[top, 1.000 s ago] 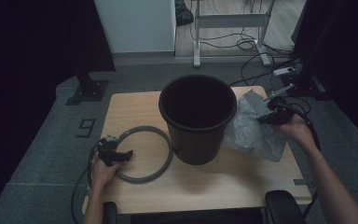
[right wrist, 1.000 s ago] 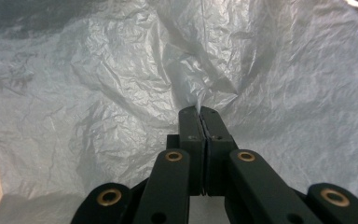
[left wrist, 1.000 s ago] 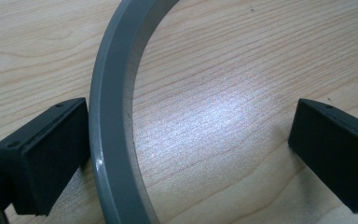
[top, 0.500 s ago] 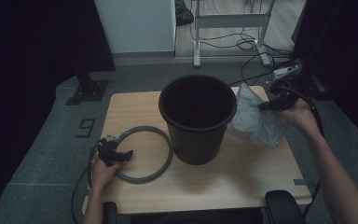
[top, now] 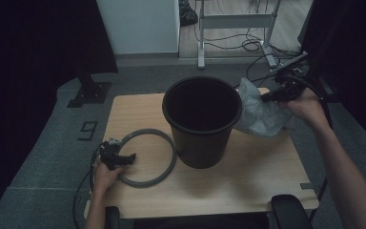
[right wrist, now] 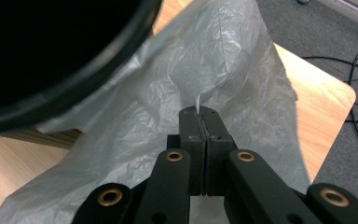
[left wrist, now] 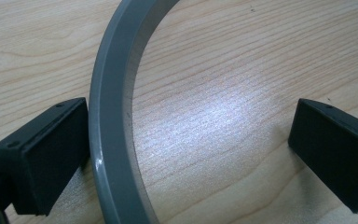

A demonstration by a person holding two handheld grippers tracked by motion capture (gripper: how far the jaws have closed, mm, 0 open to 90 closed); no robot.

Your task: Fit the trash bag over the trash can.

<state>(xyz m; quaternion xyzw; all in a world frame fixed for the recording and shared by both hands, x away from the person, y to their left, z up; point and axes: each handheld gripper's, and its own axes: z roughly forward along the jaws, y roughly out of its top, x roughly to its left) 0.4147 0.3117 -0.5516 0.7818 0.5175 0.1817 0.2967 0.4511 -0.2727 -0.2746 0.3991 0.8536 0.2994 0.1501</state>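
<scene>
Right gripper (right wrist: pixel 199 112) pinched tight on a fold of the thin grey plastic bag (right wrist: pixel 223 60), jaws together with film trapped between the pads; seen in the high view at upper right of frame (top: pixel 271 97), bag (top: pixel 259 112) hanging from it and draping down beside the black bucket (top: pixel 202 121). Bag touching the bucket's right rim, lower part lying on the table (top: pixel 248 191).

Left gripper (left wrist: pixel 186 140) with jaws wide apart, straddling the grey ring (left wrist: pixel 114 116); left pad touching the ring's outer face, right pad well clear on bare wood. No clamp on the ring. In the high view, at lower left of frame (top: pixel 129 157), ring (top: pixel 169 148) flat on the table just beside the bucket.

Step in hand, judged: lifting the bag clear so it can be opened over the bucket mouth.

Notes for doing it well:
- Grip on a single pinch of film, likely to slip or tear if jerked; lift slowly and straight.
- Raise until the bag's lower edge hangs free of the table, then carry toward frame centre over the rim.
- Watch for film snagging on the bucket rim; risk of tipping the bucket seems low but dragging could shift it.
- One layer or two pinched: cannot tell. Mouth of bag not identifiable.
- Keep ring hand parked until the liner is seated.
</scene>
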